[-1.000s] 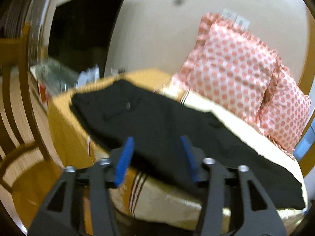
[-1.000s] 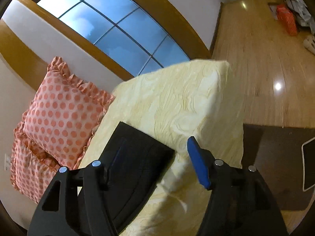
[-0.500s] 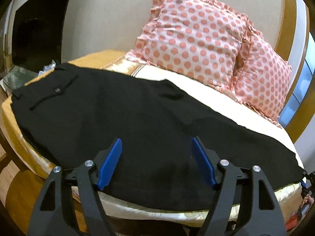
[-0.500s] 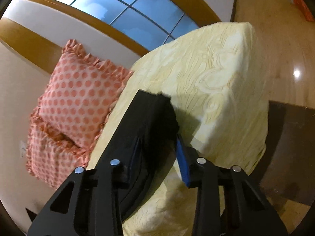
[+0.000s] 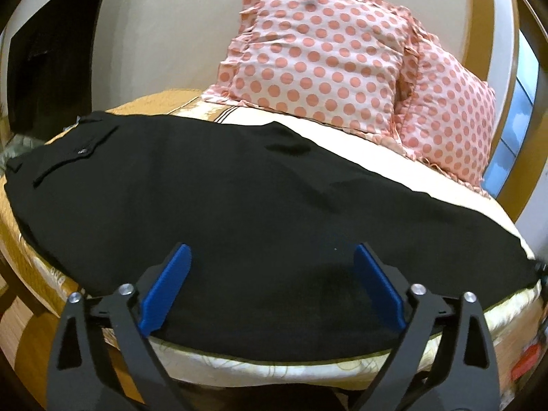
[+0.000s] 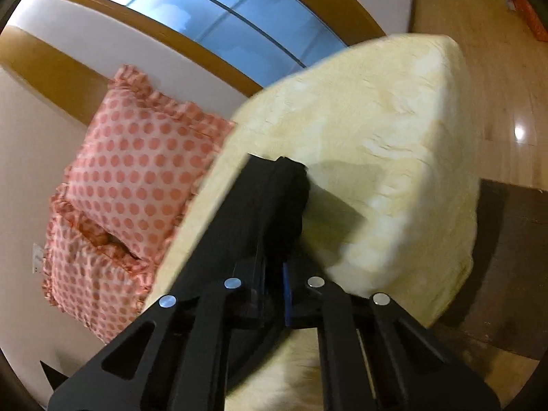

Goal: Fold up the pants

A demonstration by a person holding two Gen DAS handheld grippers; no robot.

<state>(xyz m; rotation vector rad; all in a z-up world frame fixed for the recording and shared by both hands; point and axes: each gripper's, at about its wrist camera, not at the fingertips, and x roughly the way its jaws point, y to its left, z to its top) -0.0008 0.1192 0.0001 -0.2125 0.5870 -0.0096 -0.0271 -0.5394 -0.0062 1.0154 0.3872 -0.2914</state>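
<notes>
Stretching across the bed (image 5: 404, 157), the black pants (image 5: 239, 198) lie flat with their long axis running side to side in the left wrist view: waistband, pocket flap and button toward the left, leg hems tapering off to the far right edge. The left gripper (image 5: 272, 284) hangs over the near long edge around mid-length, blue pads (image 5: 164, 291) spread wide with nothing between them, cloth lying straight ahead and beneath.

Over at the hem end, the right gripper (image 6: 274, 294) is the one engaged: its jaws are drawn nearly together, a sliver of blue pad showing, and the dark fabric (image 6: 260, 212) runs right into the gap, so it looks clamped on the leg end, though blur hides the exact pinch. From there the pants run away toward the polka-dot pillows (image 6: 137, 171) and beyond.

So, by my reading, the fold turns on carrying that hem along the long axis toward the waistband, with the right hand clearly nearer the job.

No brand, label or readable writing shows on the pants, pillows or cream bedspread (image 6: 394, 137).
</notes>
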